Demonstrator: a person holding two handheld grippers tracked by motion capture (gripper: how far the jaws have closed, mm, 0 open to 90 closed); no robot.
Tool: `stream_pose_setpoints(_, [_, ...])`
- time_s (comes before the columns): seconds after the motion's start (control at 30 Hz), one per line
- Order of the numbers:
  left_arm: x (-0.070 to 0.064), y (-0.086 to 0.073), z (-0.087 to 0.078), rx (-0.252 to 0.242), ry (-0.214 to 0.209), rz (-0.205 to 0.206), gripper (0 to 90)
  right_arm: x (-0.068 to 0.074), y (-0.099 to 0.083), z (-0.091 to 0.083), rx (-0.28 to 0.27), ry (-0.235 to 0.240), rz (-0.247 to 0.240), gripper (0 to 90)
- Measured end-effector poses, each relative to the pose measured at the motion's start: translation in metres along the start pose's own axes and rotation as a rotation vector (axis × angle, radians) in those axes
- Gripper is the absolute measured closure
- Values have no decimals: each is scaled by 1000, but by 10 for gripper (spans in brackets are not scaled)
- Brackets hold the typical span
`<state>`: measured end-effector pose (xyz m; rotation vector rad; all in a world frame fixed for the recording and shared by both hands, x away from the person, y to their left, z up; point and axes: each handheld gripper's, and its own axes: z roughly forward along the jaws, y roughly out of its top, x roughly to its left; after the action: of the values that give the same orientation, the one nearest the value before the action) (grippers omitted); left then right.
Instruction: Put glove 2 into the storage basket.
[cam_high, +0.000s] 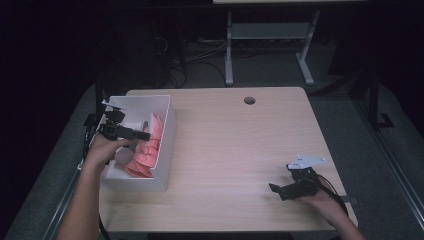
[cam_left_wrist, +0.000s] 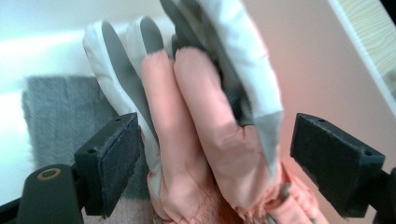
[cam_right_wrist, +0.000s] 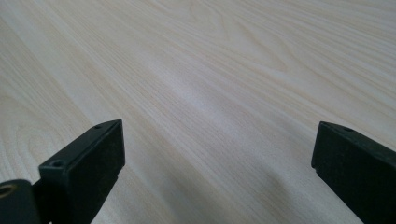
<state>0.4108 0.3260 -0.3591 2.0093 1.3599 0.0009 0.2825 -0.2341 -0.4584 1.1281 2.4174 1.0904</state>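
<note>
A pink glove (cam_left_wrist: 205, 154) in the white bin (cam_high: 167, 131) at the desk's (cam_high: 240, 150) left edge is straddled by the left gripper (cam_left_wrist: 215, 172), fingers open. Closing on it seems next. The right gripper (cam_high: 286, 188) is held open near the desk's right front corner.

A light wooden table (cam_high: 235, 150) with a round hole (cam_high: 249, 100) is set on grey floor (cam_high: 350, 130). A white-legged desk (cam_high: 270, 35) and cables (cam_high: 190, 55) are seen behind, in darkness.

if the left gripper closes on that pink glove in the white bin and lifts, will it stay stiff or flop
Probably flop: the pink glove looks puffy and padded, so its fingers may droop. It's likely light. The left gripper is open with its jaws either side, and may squash the padding.
</note>
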Motion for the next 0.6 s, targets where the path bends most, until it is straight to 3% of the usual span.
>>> stream_pose_setpoints(0.17, [-7, 8, -15, -36, 2, 27, 156, -1, -2, -2, 1, -2, -5, 23])
stream_pose_setpoints(0.3, [-19, 14, -26, -60, 6, 75, 156, -1, -2, -3, -1, -3, 4, 23])
stream_pose_setpoints(0.6, [-43, 26, -39, -100, -25, 151, 157, -1, -2, -2, 1, -2, -4, 23])
